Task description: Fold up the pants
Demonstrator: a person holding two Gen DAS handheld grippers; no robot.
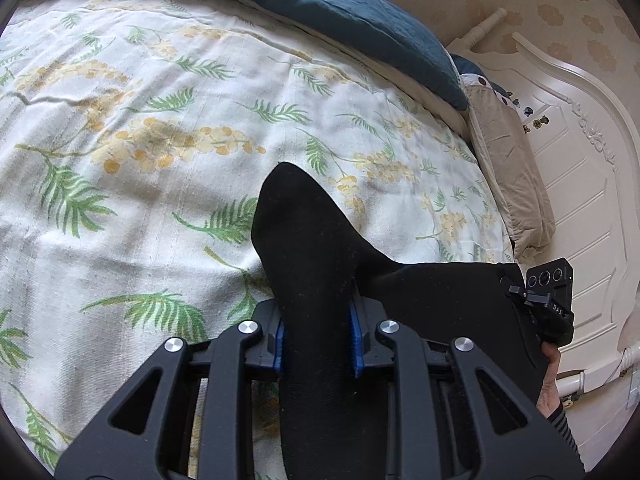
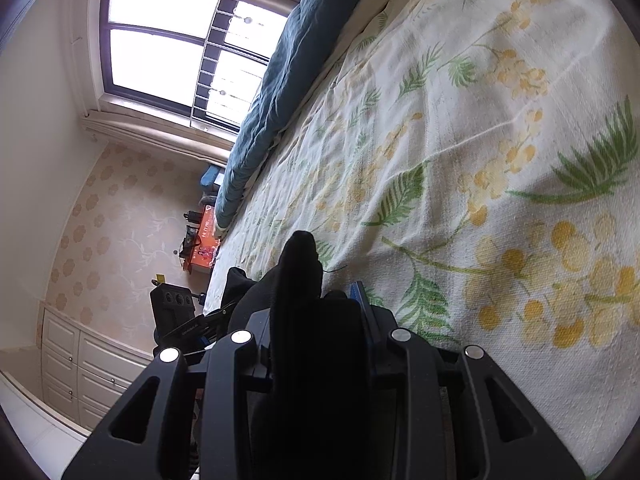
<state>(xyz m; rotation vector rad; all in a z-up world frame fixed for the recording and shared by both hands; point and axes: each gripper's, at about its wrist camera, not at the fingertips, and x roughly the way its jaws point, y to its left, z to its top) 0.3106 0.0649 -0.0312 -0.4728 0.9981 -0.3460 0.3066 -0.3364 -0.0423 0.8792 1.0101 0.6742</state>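
The black pants [image 1: 308, 240] are held up over a bed with a floral sheet [image 1: 140, 140]. My left gripper [image 1: 319, 336] is shut on a bunched part of the pants; the cloth pokes up past the blue pads [image 1: 355, 332] and hangs down below them. A stretch of the pants runs right to the right gripper [image 1: 550, 304], held by a hand at the frame's edge. In the right wrist view my right gripper [image 2: 320, 320] is shut on a thick wad of the pants [image 2: 300, 268], which hides most of its pads. The left gripper [image 2: 176, 312] shows at the left there.
A dark teal duvet [image 1: 340, 4] lies bunched along the far side of the bed. A beige pillow [image 1: 508, 168] rests against the white headboard [image 1: 580, 152]. The right wrist view shows a window [image 2: 168, 44], white drawers [image 2: 80, 368] and an orange box [image 2: 202, 240] by the wall.
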